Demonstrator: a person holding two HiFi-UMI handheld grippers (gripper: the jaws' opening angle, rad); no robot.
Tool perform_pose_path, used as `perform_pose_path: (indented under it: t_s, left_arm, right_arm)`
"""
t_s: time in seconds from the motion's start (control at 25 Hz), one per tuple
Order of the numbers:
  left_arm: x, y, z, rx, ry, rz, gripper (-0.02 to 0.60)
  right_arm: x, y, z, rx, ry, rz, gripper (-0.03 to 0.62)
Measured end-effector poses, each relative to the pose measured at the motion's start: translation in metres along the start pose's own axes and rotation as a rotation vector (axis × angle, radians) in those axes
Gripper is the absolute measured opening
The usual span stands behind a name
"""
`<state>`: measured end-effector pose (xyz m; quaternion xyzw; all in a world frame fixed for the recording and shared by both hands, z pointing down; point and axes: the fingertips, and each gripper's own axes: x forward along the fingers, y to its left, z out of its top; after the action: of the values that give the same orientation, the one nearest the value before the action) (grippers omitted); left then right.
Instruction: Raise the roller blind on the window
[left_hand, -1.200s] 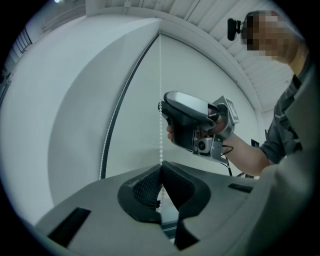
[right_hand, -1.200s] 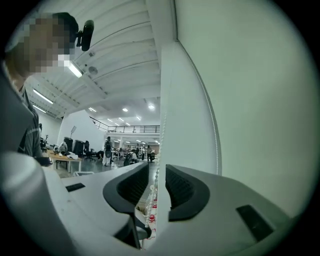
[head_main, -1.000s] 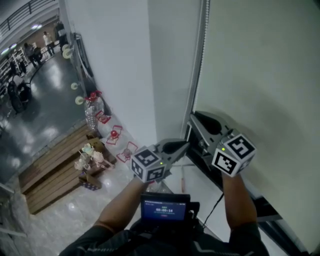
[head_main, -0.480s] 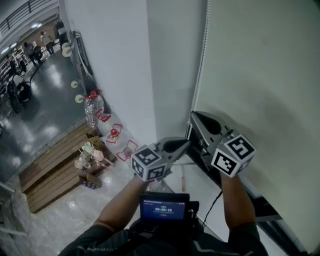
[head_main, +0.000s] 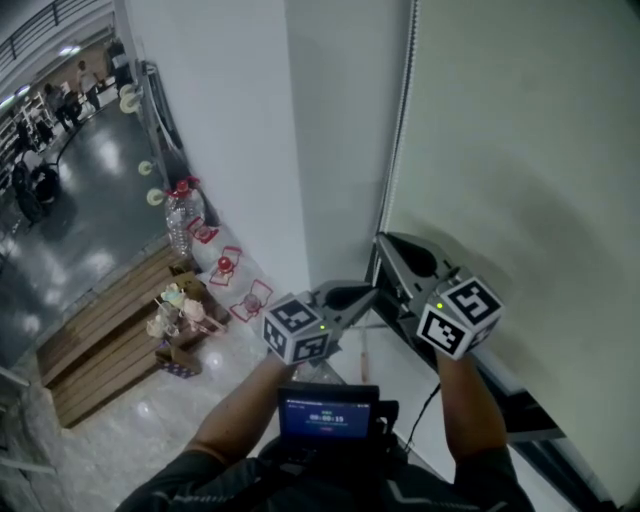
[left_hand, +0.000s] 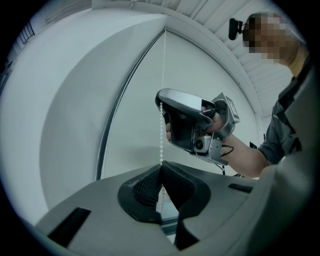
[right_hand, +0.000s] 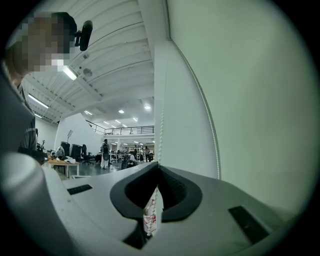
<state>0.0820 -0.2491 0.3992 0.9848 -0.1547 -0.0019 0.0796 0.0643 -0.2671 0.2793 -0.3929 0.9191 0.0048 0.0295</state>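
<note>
The pale roller blind (head_main: 520, 150) hangs down over the window at the right. Its white bead chain (head_main: 400, 130) runs down the blind's left edge. My right gripper (head_main: 382, 240) is the upper one and points level at the chain. In the right gripper view the chain (right_hand: 160, 125) drops into the jaw tips, which are shut on it. My left gripper (head_main: 372, 290) is just below and also grips the chain (left_hand: 161, 135) between its meeting pads. The left gripper view shows the right gripper (left_hand: 161, 102) above, on the same chain.
A white wall (head_main: 220, 120) stands left of the chain. The dark window frame (head_main: 530, 430) runs below the blind. Far below at the left are a wooden platform (head_main: 110, 340), a water bottle (head_main: 180, 225) and small objects. A screen device (head_main: 330, 415) sits at my chest.
The right gripper's jaws have drawn together on the chain. Both hands have stayed almost in place.
</note>
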Motion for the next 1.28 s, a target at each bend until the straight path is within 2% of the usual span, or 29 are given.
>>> perform_pose_path:
  t_s: [0.24,0.48,0.72,0.8,0.88,1.08,1.16,1.28]
  left_arm:
    - [0.000,0.008,-0.036,-0.032,0.070,0.017,0.002]
    - [0.001,0.014,-0.060,-0.053,0.113,0.033,0.003]
    - [-0.009,0.026,-0.059,-0.020,0.102,0.105,0.005]
    - [-0.019,0.032,-0.055,-0.034,0.099,0.139,0.010]
    - [-0.031,0.038,-0.043,-0.055,0.065,0.162,0.059]
    - [-0.052,0.044,0.031,-0.014,-0.079,0.175,0.063]
    - [-0.049,0.039,0.066,0.029,-0.122,0.155,0.064]
    - [-0.037,0.022,0.113,0.105,-0.153,0.083,0.064]
  right_arm:
    - [0.001,-0.001,-0.037,0.006,0.066,-0.029,0.003]
    - [-0.001,-0.005,-0.063,0.050,0.087,-0.047,0.003]
    - [0.000,-0.008,-0.063,0.058,0.089,-0.055,0.003]
    - [0.001,-0.008,-0.064,0.059,0.092,-0.056,0.003]
    - [0.001,-0.009,-0.066,0.056,0.092,-0.052,0.003]
    - [0.005,-0.005,-0.070,0.064,0.085,-0.033,0.003]
    - [0.006,-0.002,-0.072,0.063,0.083,-0.023,0.003]
    - [0.010,0.002,-0.073,0.061,0.078,-0.010,0.003]
